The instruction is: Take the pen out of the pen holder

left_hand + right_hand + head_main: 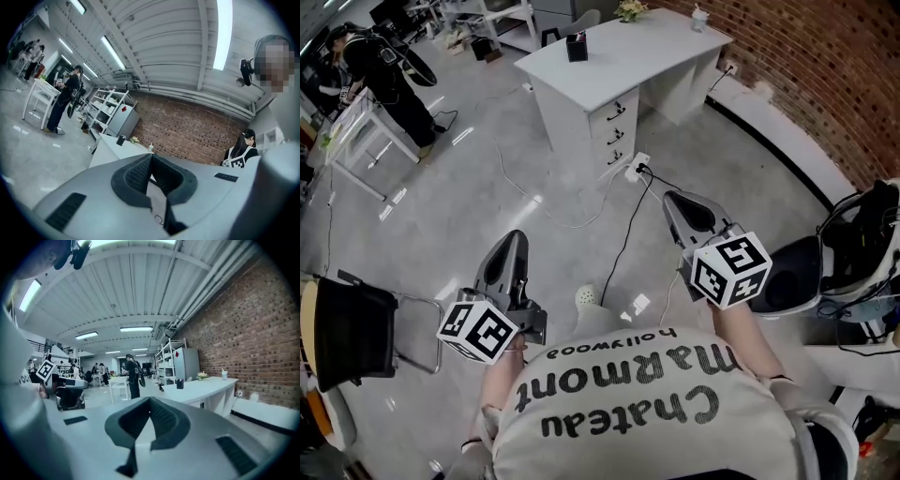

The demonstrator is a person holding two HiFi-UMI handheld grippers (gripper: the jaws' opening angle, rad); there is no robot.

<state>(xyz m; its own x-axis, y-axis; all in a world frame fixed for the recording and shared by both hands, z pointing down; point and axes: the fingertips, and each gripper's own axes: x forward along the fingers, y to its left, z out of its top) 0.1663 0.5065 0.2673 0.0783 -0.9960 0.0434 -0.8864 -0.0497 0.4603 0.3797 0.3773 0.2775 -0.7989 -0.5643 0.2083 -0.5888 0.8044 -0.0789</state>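
Your floor [487, 187] shines like polished concrete; the brick wall [825, 56] is rough. The desk [628, 52] is smooth and matt. Your left gripper [151, 155] and right gripper [150, 400] are smooth grey plastic with ribbed pads [138, 174].

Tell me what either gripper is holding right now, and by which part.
Nothing. The left gripper and the right gripper are both shut with nothing between their jaws; the pen holder stands untouched on the desk far ahead.

White desk [647, 47] by brick wall [825, 66], black chair [352, 333], perhaps flowers [630, 9] on desk's far edge
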